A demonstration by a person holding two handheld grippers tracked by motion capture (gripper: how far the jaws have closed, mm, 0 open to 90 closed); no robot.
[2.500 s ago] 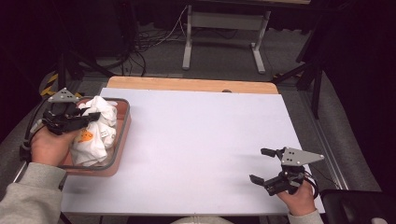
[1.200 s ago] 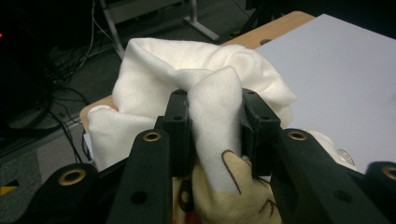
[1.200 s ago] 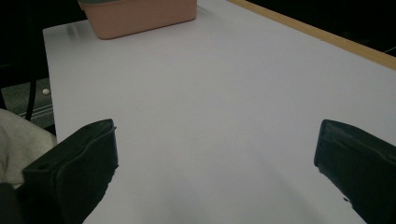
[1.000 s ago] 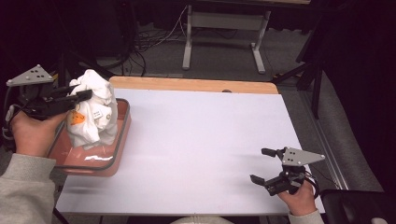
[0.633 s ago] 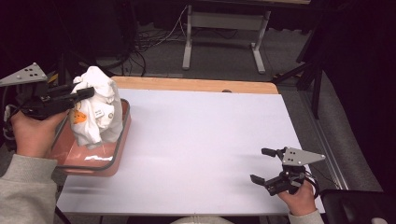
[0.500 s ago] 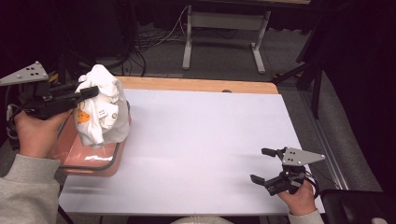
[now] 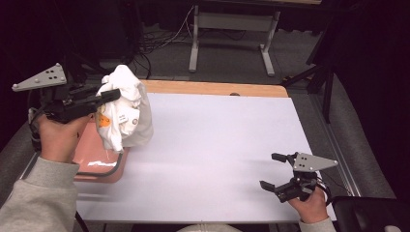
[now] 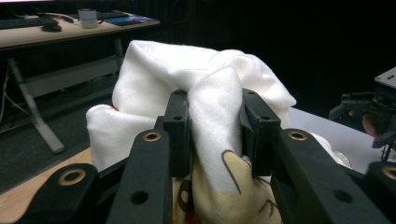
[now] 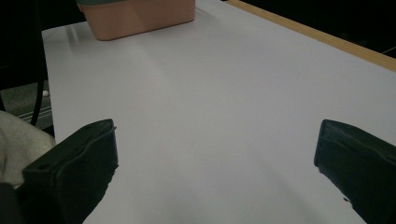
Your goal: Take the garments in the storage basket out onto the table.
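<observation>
The left tool [image 7: 112, 94] is clamped on a bunched white garment [image 7: 124, 108], its two black jaws pinching a fold of the cloth between them; in the left gripper view the fabric [image 8: 205, 107] bulges up and over the jaw tips, and a cream patch with brown printed lines shows lower down between the arms of the tool. In the high view the garment hangs in the air from that grip, above the far right corner of a pink plastic basin [image 7: 99, 164] at the left edge of the white worktop [image 7: 217, 145]. An orange mark and a small label show on the side of the cloth that faces the camera. The lowest part of the garment reaches down near the basin's grey rim; whether it touches the rim I cannot tell

The right tool [image 7: 279, 170] sits well apart from all this, at the near right corner of the worktop, held low in the person's right hand [image 7: 309, 205]. Its jaws stand wide with nothing between them, and the right gripper view looks across bare white worktop towards the pink basin [image 9: 140, 16] at the far end
</observation>
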